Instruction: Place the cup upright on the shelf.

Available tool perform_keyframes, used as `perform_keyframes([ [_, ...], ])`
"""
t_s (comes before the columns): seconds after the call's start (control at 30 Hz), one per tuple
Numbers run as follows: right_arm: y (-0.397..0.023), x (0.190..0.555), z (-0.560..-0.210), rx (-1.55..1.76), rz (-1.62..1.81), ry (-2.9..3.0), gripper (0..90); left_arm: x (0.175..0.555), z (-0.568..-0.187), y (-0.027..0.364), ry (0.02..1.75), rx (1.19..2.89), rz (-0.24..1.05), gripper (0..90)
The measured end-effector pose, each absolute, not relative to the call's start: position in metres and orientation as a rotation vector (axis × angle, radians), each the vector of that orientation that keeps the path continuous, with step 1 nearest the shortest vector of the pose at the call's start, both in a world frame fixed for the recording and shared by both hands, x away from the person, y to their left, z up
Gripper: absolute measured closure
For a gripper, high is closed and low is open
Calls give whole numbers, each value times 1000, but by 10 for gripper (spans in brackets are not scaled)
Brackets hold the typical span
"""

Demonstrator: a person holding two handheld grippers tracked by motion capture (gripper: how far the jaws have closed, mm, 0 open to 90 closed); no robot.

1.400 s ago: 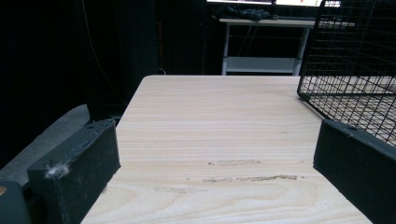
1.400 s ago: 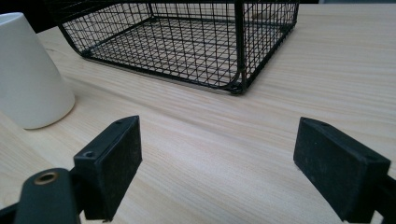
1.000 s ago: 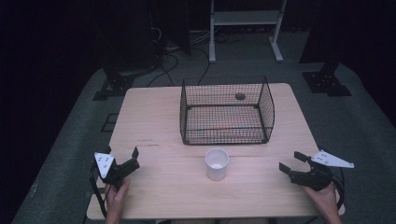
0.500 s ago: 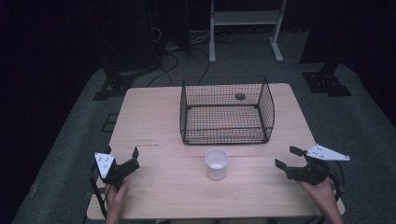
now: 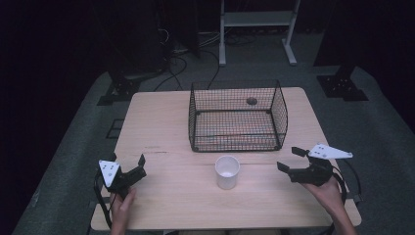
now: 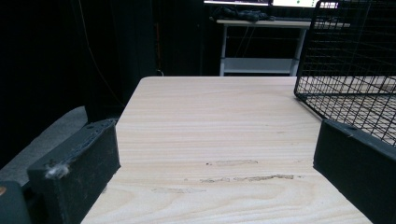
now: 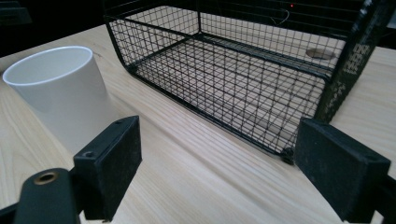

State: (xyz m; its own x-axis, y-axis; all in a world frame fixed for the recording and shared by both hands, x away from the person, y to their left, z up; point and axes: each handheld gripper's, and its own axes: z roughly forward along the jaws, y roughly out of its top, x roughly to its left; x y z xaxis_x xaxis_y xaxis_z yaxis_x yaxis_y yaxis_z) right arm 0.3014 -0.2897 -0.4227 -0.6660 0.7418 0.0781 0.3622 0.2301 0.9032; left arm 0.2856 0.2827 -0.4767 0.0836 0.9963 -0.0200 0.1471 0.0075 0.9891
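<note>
A white cup (image 5: 228,171) stands upright on the wooden table (image 5: 161,122), just in front of a black wire basket (image 5: 237,117). My right gripper (image 5: 289,159) is open and holds nothing; it hovers low to the right of the cup, a short gap away. In the right gripper view the cup (image 7: 60,88) sits beyond the left jaw, and the basket (image 7: 233,70) lies ahead of the right gripper (image 7: 224,163). My left gripper (image 5: 128,160) is open near the table's front left, with bare wood between its jaws (image 6: 215,163). The basket (image 6: 355,60) is at its right.
A small dark round spot (image 5: 251,101) shows on the tabletop behind the basket's far side. Beyond the table stand a white metal frame (image 5: 257,29) and dark stands with cables on the grey floor. The person's hands come in at the front edge.
My right gripper has moved left and slightly forward, closer to the cup. The left gripper, cup and basket have stayed put.
</note>
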Motion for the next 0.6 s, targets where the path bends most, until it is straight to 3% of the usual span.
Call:
perform_keyframes([
  [0.6, -267, 305, -407, 952, 1465, 2228, 133, 285, -477, 283, 1256, 1344, 1060, 0],
])
